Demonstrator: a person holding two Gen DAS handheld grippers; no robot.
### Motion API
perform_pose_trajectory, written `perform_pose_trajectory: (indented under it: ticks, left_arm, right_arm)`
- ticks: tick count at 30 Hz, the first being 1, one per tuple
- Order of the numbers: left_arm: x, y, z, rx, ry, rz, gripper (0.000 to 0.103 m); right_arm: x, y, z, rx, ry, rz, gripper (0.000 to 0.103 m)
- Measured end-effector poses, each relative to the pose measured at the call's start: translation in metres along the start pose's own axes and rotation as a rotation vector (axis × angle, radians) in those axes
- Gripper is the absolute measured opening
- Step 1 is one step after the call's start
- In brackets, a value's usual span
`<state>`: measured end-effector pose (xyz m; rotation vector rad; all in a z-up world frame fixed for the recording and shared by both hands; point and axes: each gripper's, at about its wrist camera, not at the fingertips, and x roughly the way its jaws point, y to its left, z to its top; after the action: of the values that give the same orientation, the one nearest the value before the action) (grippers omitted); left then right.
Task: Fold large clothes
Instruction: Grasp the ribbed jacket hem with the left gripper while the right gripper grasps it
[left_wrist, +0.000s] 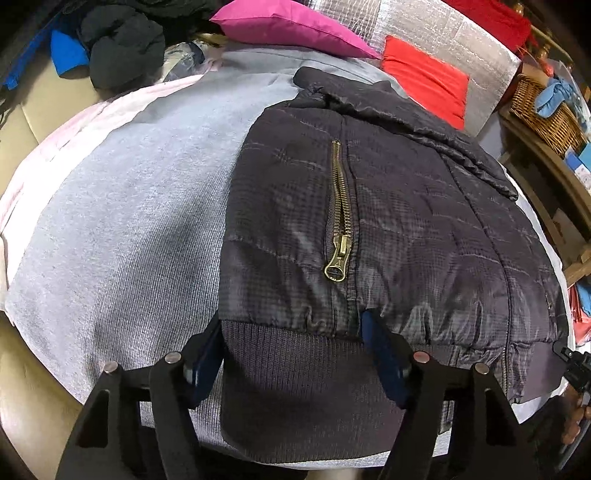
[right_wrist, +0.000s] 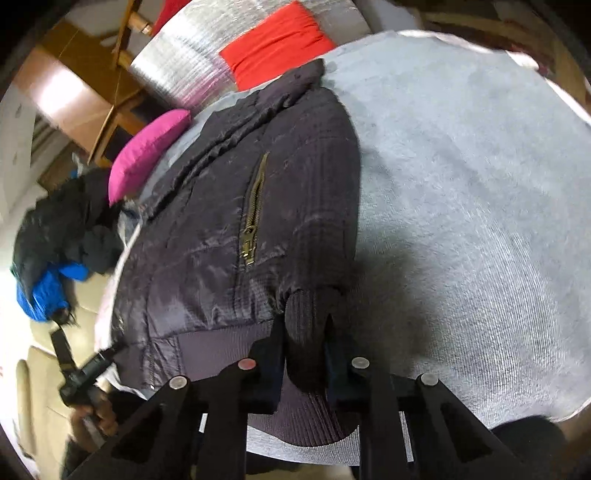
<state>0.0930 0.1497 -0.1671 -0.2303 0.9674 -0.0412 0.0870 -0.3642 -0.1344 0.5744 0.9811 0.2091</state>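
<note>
The dark quilted jacket (left_wrist: 388, 221) lies on a grey blanket (left_wrist: 129, 240) that covers a bed, its ribbed hem (left_wrist: 291, 369) along the near edge and its collar towards the far edge, where a pink pillow (left_wrist: 291, 26) and a red pillow (left_wrist: 424, 81) sit. It looks already narrowed: the sides seem to be folded in, leaving a compact rectangle with a brass pocket zip (left_wrist: 341, 214) on top.

The left hand-held gripper (left_wrist: 291, 354) straddles the hem at the jacket's near corner with its jaws spread, and I cannot tell whether the pads press on the cloth. The right hand-held gripper (right_wrist: 306, 354) is nearly closed, pinching a bunched piece of ribbed knit (right_wrist: 306, 321) at the other near corner.

By my judgement the task is about midway. What remains is to carry the hem up towards the collar, then deal with the dark clothes pile (left_wrist: 122, 48) waiting beyond the bed's far edge.
</note>
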Motion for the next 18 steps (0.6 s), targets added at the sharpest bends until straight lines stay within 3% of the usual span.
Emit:
perform_pose_trajectory:
  ticks: [9, 12, 14, 15, 16, 18]
  left_arm:
    - [-0.004, 0.008, 0.000, -0.038, 0.002, -0.057, 0.071]
    - [-0.007, 0.002, 0.000, -0.005, 0.003, -0.054, 0.054]
    - [-0.011, -0.002, 0.000, 0.018, -0.002, -0.064, 0.031]
    - [-0.013, -0.002, 0.001, 0.025, -0.001, -0.073, 0.027]
    - [-0.017, -0.001, 0.002, 0.018, 0.000, -0.082, 0.011]
    - [-0.026, 0.008, 0.002, -0.009, -0.004, -0.091, 0.011]
  right_arm:
    - [0.006, -0.009, 0.001, 0.037, 0.010, 0.040, 0.030]
    - [0.008, -0.010, 0.005, 0.028, 0.043, 0.039, 0.019]
    - [0.008, -0.006, 0.006, 0.002, 0.061, 0.041, 0.016]
    - [0.008, -0.006, 0.007, -0.001, 0.065, 0.045, 0.016]
    - [0.008, -0.006, 0.007, -0.001, 0.067, 0.054, 0.015]
    - [0.005, -0.007, 0.007, 0.004, 0.065, 0.077, 0.014]
